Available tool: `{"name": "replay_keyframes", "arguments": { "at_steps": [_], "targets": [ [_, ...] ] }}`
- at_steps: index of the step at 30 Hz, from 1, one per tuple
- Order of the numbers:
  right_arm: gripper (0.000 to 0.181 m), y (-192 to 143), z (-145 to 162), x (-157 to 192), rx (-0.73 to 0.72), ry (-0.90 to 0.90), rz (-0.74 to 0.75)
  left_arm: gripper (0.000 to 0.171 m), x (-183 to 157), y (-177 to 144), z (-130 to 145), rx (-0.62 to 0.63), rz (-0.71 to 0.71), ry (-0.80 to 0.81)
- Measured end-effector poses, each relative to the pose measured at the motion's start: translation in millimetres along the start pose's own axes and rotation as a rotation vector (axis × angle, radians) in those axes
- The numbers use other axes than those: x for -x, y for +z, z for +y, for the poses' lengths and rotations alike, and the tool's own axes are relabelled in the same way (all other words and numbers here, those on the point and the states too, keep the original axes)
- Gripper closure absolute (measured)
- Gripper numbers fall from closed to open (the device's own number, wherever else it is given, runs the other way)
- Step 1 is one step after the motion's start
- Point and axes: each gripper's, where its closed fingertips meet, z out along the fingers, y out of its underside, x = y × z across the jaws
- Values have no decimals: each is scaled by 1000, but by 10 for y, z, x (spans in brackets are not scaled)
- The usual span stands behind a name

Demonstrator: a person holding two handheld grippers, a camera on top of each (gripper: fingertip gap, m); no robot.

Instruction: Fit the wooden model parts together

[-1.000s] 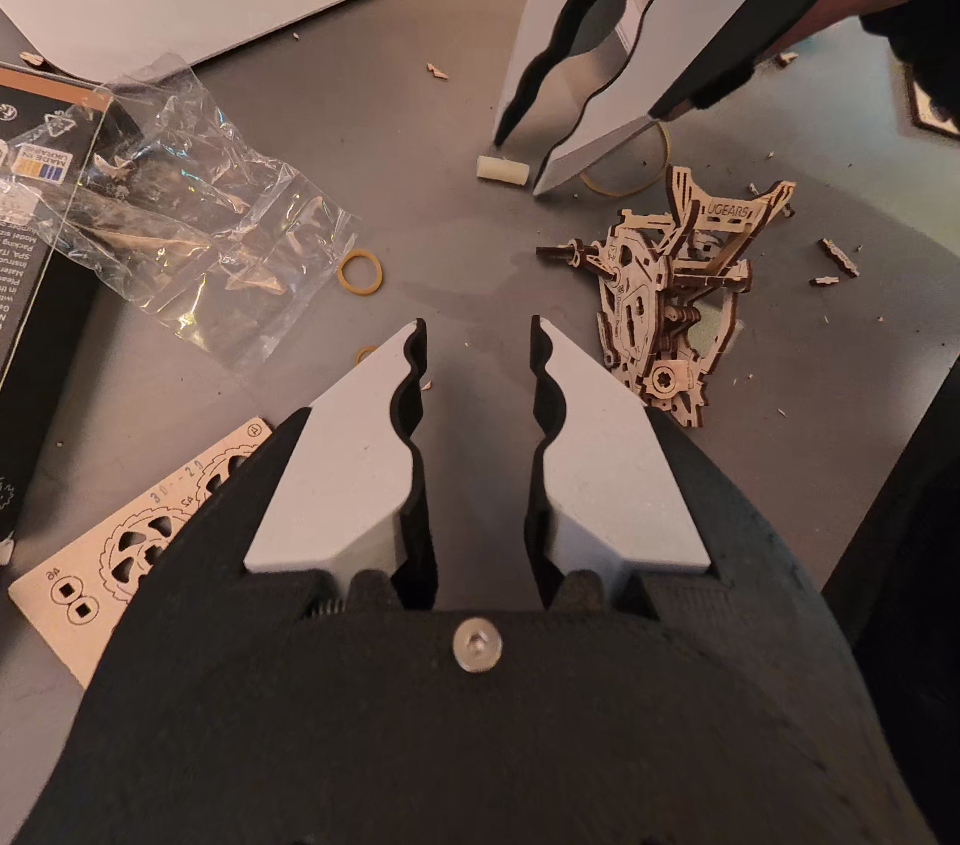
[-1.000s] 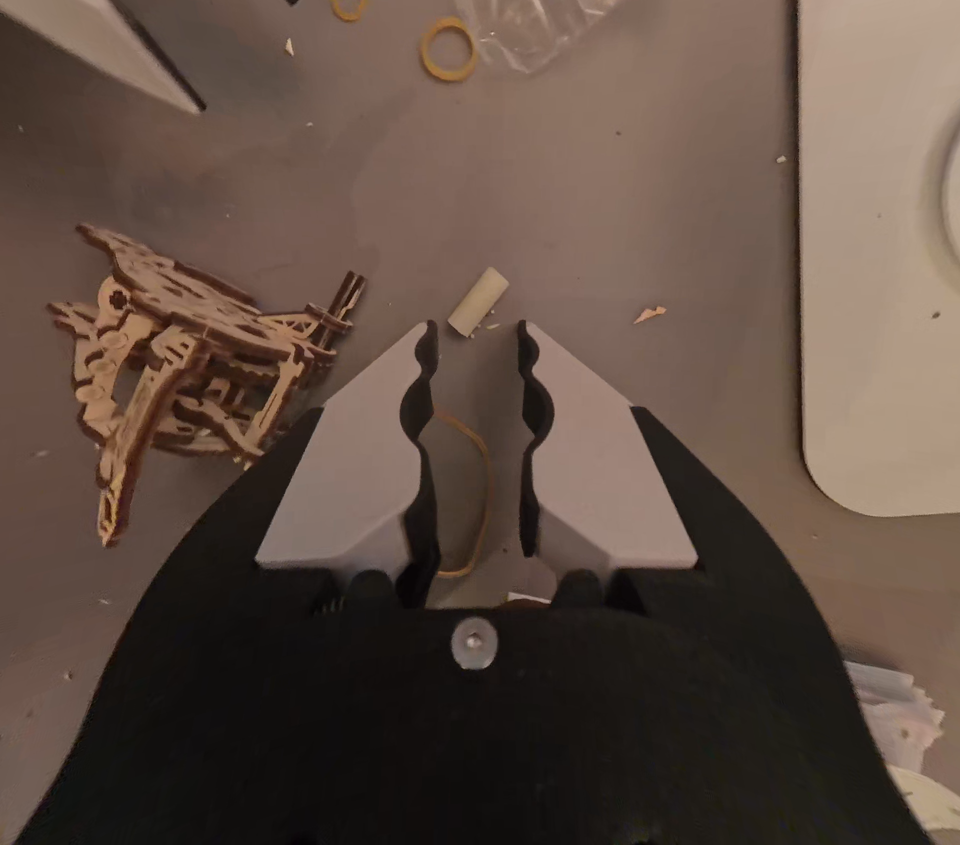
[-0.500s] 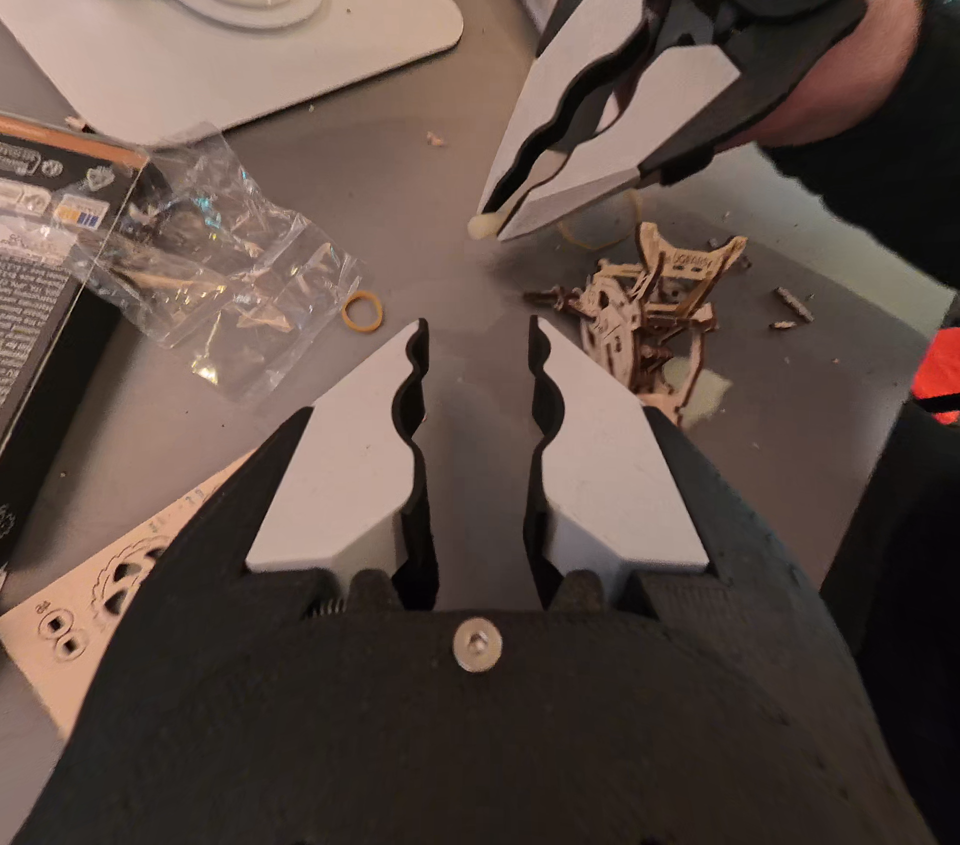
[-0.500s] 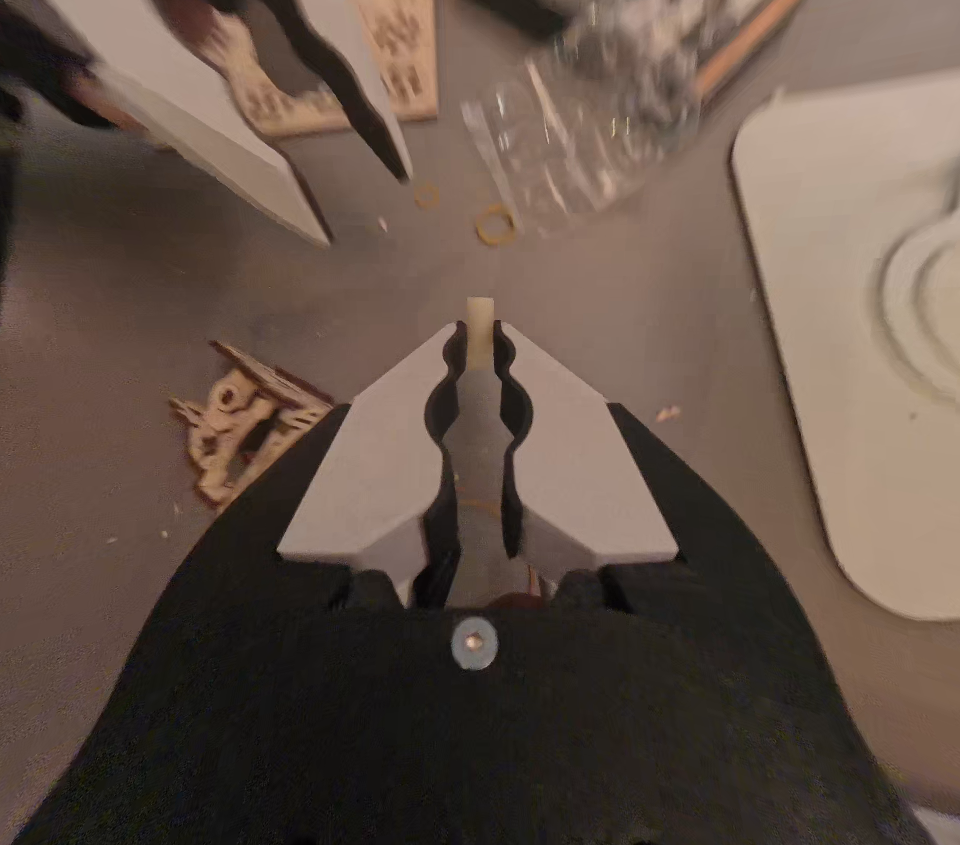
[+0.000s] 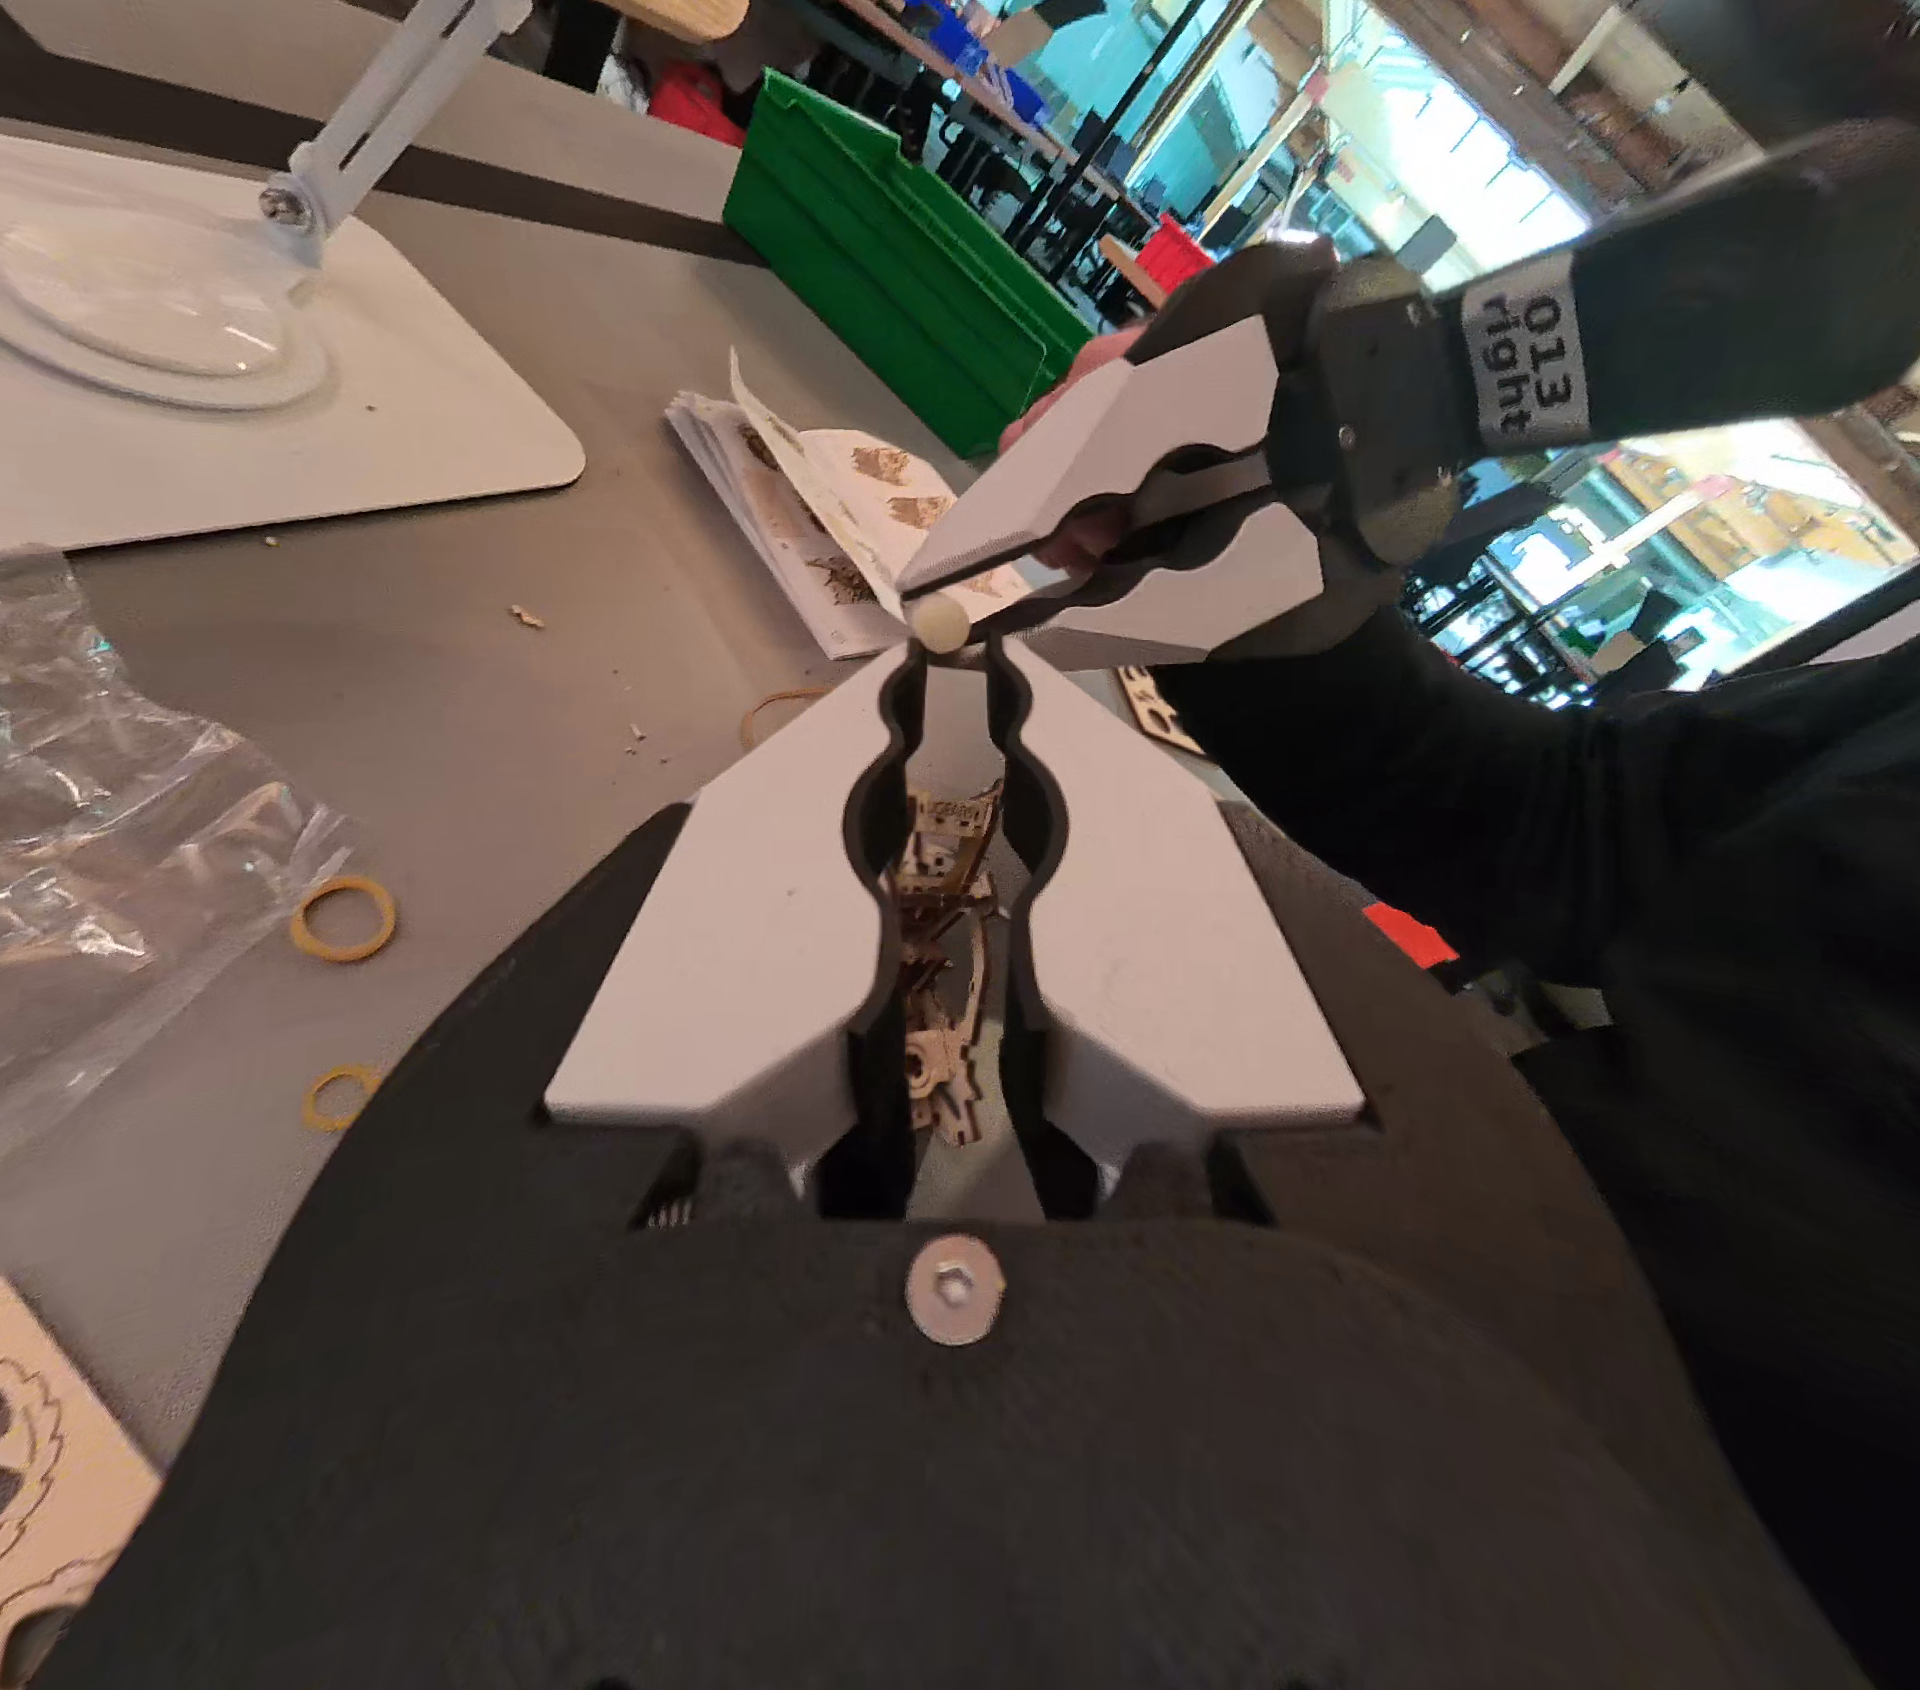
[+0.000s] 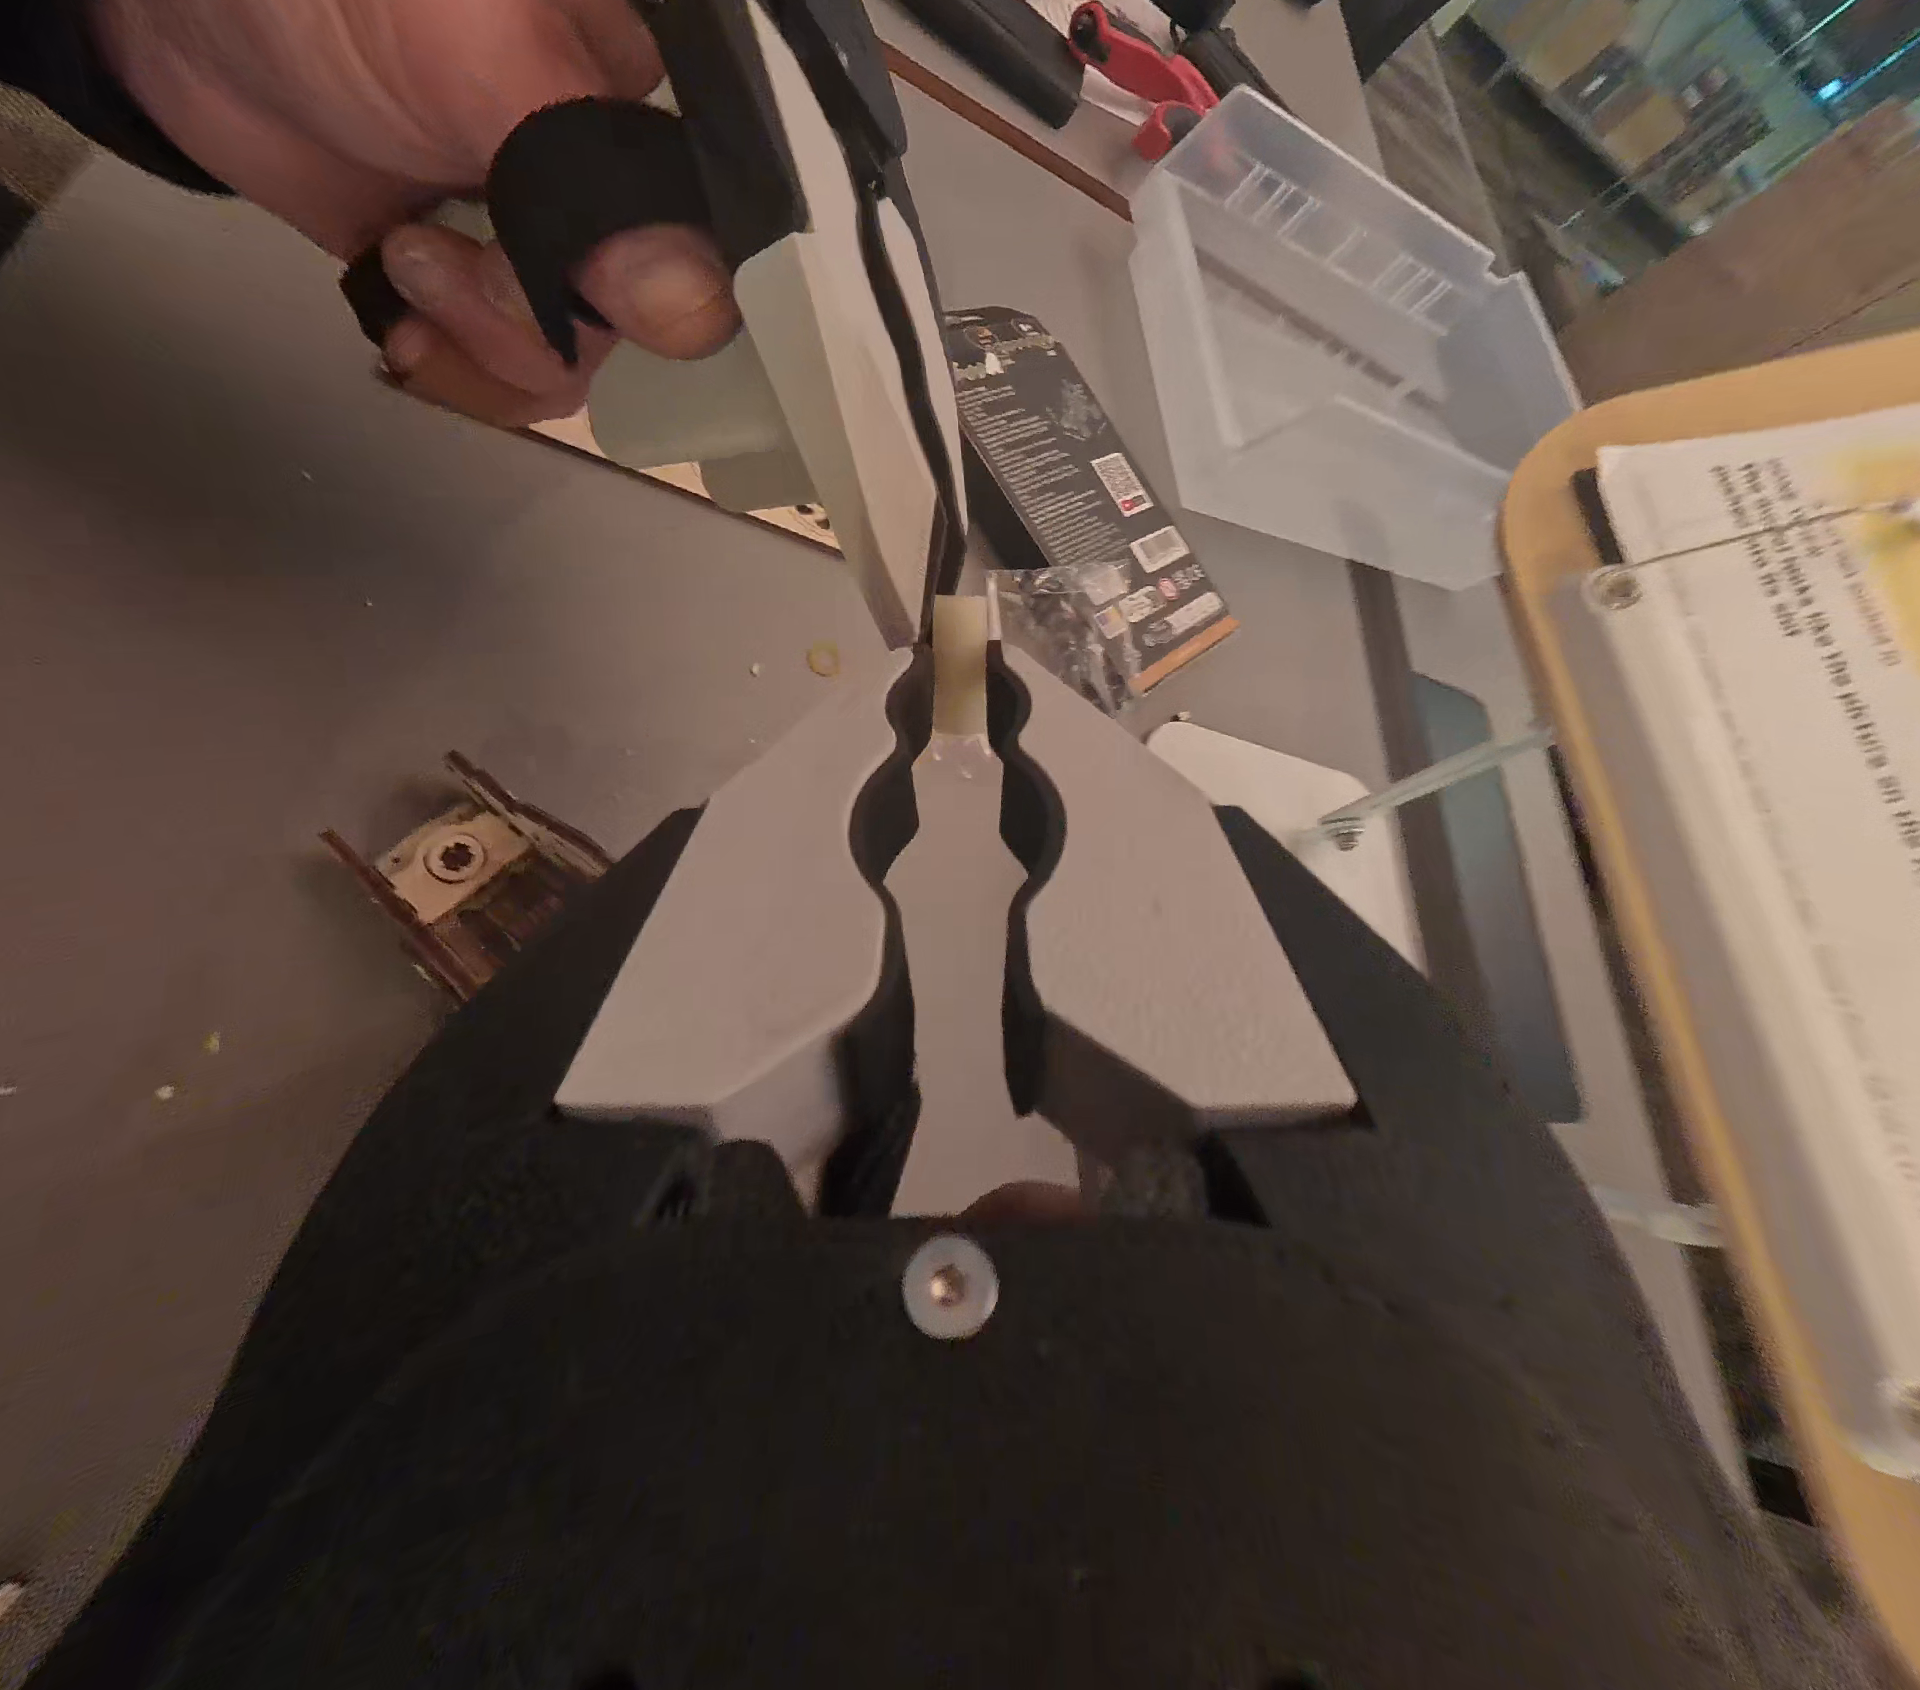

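A small cream cylinder (image 6: 956,684) is gripped in the tips of my right gripper (image 6: 956,664) and held above the table. In the left wrist view the cylinder (image 5: 940,624) sits end-on at the tips of my left gripper (image 5: 951,653), whose jaws have narrowed to about its width. The right gripper (image 5: 966,601) comes in from the right. The left gripper (image 6: 940,601) reaches down from above onto the cylinder's far end. The part-built wooden model (image 6: 468,882) lies on the grey table, also seen between my left fingers (image 5: 945,913).
A white stand base (image 5: 312,414), a green bin (image 5: 883,269) and an open booklet (image 5: 831,497) lie behind. A plastic bag (image 5: 104,861) and rubber bands (image 5: 343,916) lie left. A black box (image 6: 1070,477), a clear bin (image 6: 1330,373) and a paper board (image 6: 1714,705) are on the right. My two grippers' fingertips are within a few centimetres of each other.
My right gripper shut on the cylinder and lifted it off the table. Both grippers rose and tilted up. My left gripper narrowed and met the cylinder's end.
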Motion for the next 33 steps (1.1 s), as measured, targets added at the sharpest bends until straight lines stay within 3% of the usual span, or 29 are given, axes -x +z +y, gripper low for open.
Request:
{"name": "replay_keyframes", "arguments": {
  "at_steps": [5, 12, 25, 33],
  "targets": [
    [174, -60, -111, -7, 20, -117, 45, 159, -91, -39, -131, -95, 71, -37],
    [174, -61, -178, 18, 24, -158, 73, 165, -113, -31, -109, -90, 72, -29],
    [172, -209, -344, -38, -169, 81, 35, 165, -273, -112, -240, -171, 209, -106],
    [174, -254, -356, -14, -195, 100, -4, 165, -323, -100, -234, -162, 251, -122]
  ]
}}
